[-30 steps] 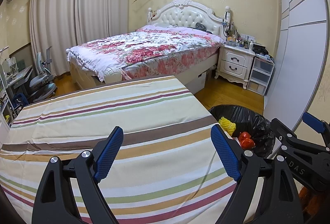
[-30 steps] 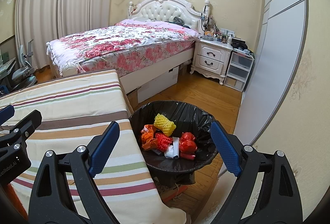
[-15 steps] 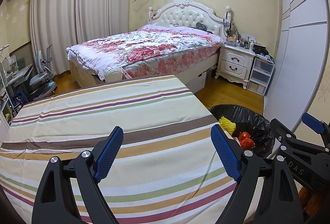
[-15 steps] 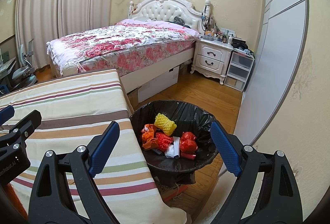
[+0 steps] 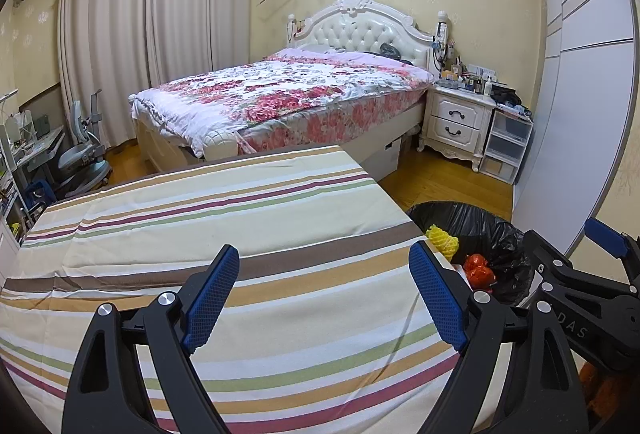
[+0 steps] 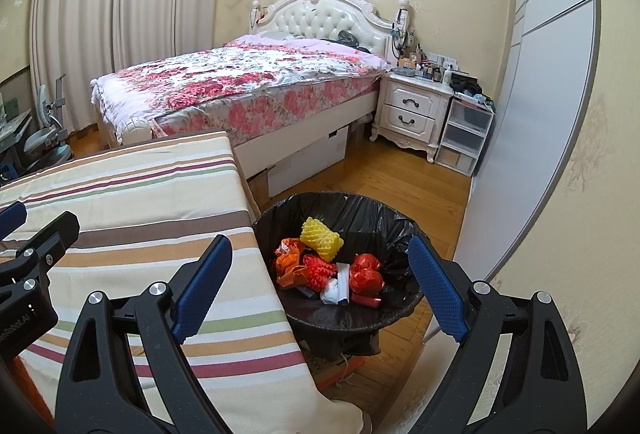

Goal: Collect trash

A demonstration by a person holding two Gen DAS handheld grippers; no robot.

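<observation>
We had both claws idle over the striped counter (image 5: 224, 234), and nothing sat between either pair of pads. The left claw (image 5: 324, 298) gaped wide in the lower middle of its view, only bare striped cloth showing in the gap. The right claw (image 6: 320, 284) stood just as wide, empty too, and through its gap we looked straight down on the trash bin (image 6: 360, 210) with its black liner. That bin was the relation everything turned on: it stood on the floor off the counter's right edge, lower centre in the right view but pushed to the lower right edge of the left view, so we judged the right claw clearly the nearer one. Inside lay the trash: a yellow foam net (image 6: 322, 239) at the top of the pile, orange wrappers (image 6: 289, 265) to its left, red crumpled pieces (image 6: 366, 274) to the right. We saw no loose trash on the counter, so we reckoned the collecting was about done.
</observation>
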